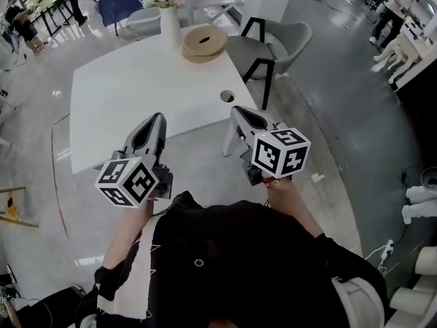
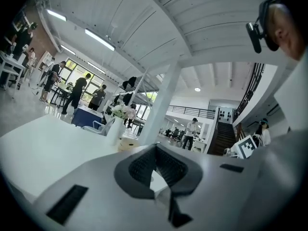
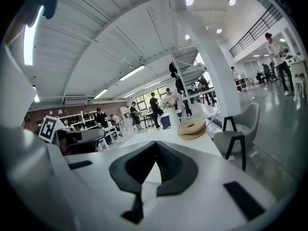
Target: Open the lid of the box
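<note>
The box is a round tan wooden one with its lid on, standing at the far edge of the white table. It also shows small and far off in the left gripper view and the right gripper view. My left gripper hovers over the table's near edge, its jaws shut on nothing. My right gripper is level with it near the table's right front corner, also shut and empty. Both are well short of the box.
A white vase of flowers stands just left of the box. A round hole sits in the tabletop ahead of the right gripper. A grey chair is at the table's right. People stand at other tables farther off.
</note>
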The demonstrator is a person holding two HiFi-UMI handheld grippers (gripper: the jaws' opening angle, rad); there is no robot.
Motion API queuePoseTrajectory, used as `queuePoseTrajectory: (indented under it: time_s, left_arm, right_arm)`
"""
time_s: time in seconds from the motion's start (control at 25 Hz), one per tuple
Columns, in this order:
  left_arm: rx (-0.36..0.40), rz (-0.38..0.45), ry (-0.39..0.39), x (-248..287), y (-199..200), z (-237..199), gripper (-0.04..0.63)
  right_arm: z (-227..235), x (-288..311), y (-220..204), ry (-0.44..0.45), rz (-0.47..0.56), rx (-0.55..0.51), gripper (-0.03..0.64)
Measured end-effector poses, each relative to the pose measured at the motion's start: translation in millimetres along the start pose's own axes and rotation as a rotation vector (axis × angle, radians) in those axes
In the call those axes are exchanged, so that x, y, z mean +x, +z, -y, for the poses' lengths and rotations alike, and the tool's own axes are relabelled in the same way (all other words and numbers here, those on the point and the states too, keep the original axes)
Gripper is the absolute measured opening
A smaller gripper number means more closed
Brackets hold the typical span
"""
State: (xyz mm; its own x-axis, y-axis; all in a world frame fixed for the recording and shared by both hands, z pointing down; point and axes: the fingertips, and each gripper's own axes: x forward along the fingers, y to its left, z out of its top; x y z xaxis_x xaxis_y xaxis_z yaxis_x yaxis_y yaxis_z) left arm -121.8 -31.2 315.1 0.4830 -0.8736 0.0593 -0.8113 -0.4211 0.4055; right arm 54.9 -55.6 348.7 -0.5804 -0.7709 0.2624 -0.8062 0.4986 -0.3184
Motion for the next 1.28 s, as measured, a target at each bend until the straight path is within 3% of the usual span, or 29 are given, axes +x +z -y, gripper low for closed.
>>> queuePoseTrajectory:
  time_s: [0.36,0.64,0.84,1.28]
  left_arm:
    - [-0.066,-0.06,0.003,6.9,-25.3,-29.7,0.009]
    - [-0.111,-0.08,0.04,17.9,-36.5,-56.0,0.009]
    - [-0.111,-0.039,0.054,42.1,-23.8,-68.1,0.009]
    - [-0.092,0.041,0.167,116.8,13.9,-106.2,0.009]
  right_arm:
    - [9.9,21.4,-28.5,-0.041,-0.053,0.083,0.005]
    - [24.3,49.2,-39.7,-0.056,-0.103,0.089,0.005]
    - [51.5,74.0,-10.5,-0.081,-0.021,0.049,0.005]
    - [106.8,168.9,52.1,0.047,-0.022,-0.005,0.005]
